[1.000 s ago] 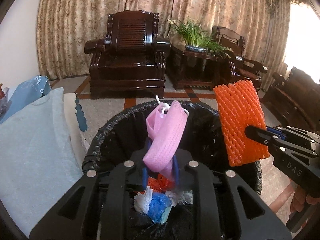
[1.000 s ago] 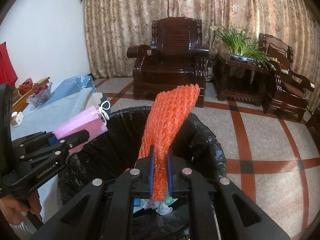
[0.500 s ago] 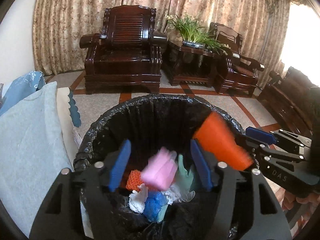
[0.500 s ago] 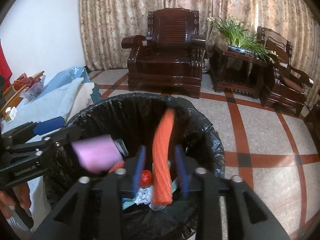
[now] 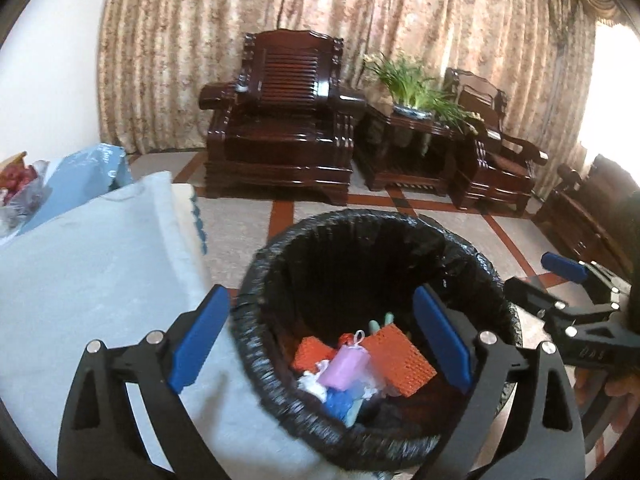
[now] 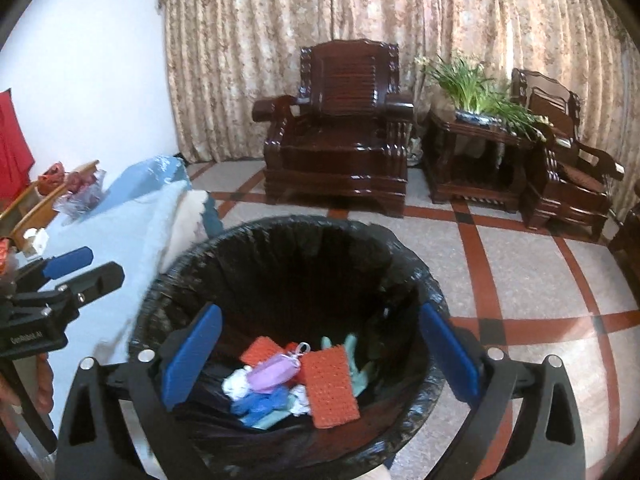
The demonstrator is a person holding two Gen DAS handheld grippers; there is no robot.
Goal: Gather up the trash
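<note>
A bin lined with a black bag stands on the floor below both grippers. Inside lie a pink face mask, an orange foam net and other scraps. My left gripper hangs over the bin's left rim, its jaws opening wide with nothing between them. My right gripper hovers over the bin, jaws also opening, nothing between them. Each gripper shows in the other's view: the right gripper at the right edge, the left gripper at the left edge.
A pale blue cushion lies left of the bin. Dark wooden armchairs and a side table with a plant stand before the curtains. The tiled floor spreads to the right.
Both grippers went from shut to wide open. The pink mask and the orange foam net dropped out of them into the bin. The left gripper drew back to the left and upward.
</note>
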